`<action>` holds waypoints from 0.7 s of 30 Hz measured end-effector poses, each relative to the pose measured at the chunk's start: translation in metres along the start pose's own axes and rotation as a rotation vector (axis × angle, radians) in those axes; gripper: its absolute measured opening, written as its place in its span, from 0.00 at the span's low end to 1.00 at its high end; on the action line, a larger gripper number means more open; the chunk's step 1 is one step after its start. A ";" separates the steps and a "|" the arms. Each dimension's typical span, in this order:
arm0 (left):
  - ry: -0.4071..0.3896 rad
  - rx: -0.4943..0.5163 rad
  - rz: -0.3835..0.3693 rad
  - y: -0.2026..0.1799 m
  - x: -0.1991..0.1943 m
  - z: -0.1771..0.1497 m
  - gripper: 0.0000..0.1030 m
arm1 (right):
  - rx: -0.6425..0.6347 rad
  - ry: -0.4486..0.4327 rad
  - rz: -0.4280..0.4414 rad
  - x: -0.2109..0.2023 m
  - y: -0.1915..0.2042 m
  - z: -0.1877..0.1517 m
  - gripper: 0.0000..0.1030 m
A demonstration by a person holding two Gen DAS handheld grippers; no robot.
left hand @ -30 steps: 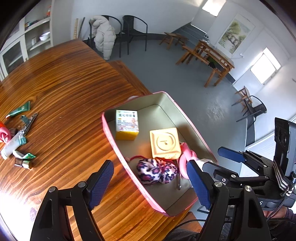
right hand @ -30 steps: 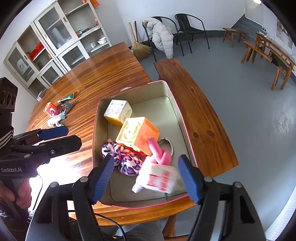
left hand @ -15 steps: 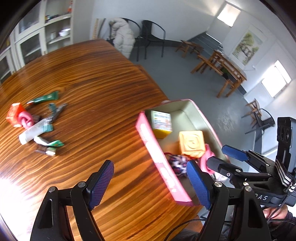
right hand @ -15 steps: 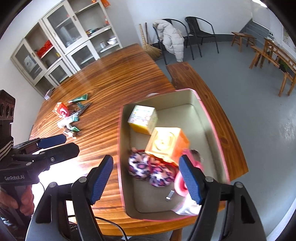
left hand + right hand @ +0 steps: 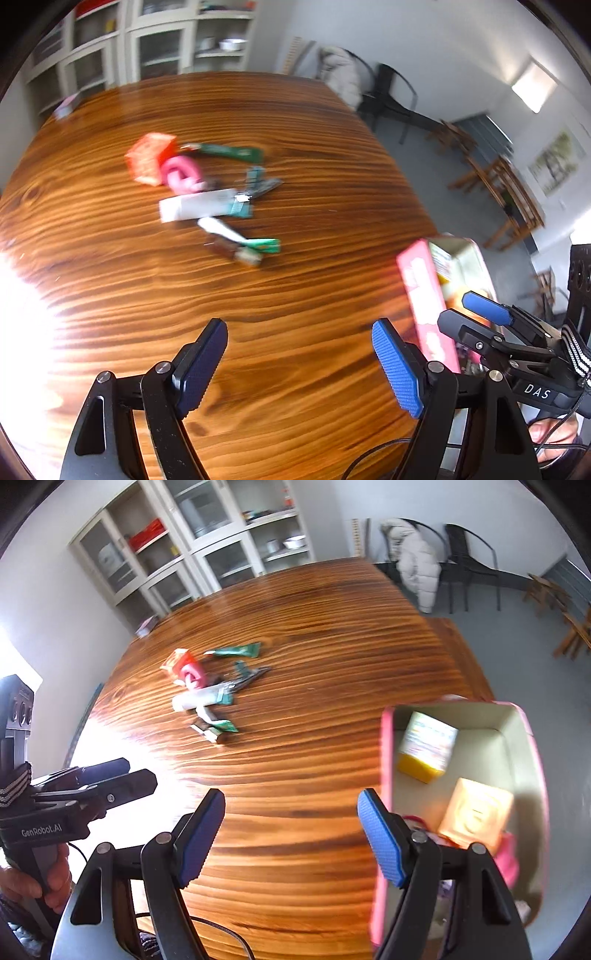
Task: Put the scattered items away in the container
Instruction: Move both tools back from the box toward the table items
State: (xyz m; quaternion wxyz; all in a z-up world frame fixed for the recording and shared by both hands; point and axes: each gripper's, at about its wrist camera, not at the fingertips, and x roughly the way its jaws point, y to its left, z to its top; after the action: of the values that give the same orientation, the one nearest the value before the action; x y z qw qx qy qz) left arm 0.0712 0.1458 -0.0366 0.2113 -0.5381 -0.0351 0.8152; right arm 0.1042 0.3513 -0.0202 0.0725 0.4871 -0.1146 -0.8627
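A blurred pile of scattered items lies mid-table: an orange-red carton (image 5: 149,160), a pink roll (image 5: 181,177), a green tube (image 5: 229,151), a white tube (image 5: 199,208) and a small white-and-green tube (image 5: 240,236). The pink-rimmed container (image 5: 386,760) stands at the right and holds a yellow-white box (image 5: 428,746) and an orange cube (image 5: 476,812). My left gripper (image 5: 299,354) hangs open over bare wood, short of the pile. Just left of the container's wall, my right gripper (image 5: 291,827) is also open and empty.
Strong glare (image 5: 22,314) washes out the table's left part. A small pinkish item (image 5: 146,626) sits at the far table edge. A wooden bench (image 5: 461,653) runs along the table's right side; cabinets and chairs with a coat (image 5: 421,568) stand behind.
A white bottle left the right jaws and dropped into the container. Both grippers then swung left, off the container and over the bare table toward the pile.
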 end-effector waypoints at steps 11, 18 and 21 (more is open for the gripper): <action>0.004 -0.140 0.051 0.089 -0.010 -0.004 0.80 | -0.106 0.062 0.044 0.056 0.071 0.018 0.76; 0.037 -0.170 0.051 0.125 -0.003 -0.004 0.80 | -0.129 0.100 0.064 0.090 0.101 0.023 0.76; 0.045 -0.174 0.045 0.136 -0.001 0.000 0.80 | -0.109 0.125 0.060 0.108 0.106 0.025 0.76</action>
State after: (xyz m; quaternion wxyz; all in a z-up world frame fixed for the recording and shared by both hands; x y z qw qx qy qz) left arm 0.0295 0.0224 -0.0742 0.1461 -0.5732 -0.0889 0.8014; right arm 0.0291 0.2269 -0.0683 0.1315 0.5317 -0.0772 -0.8331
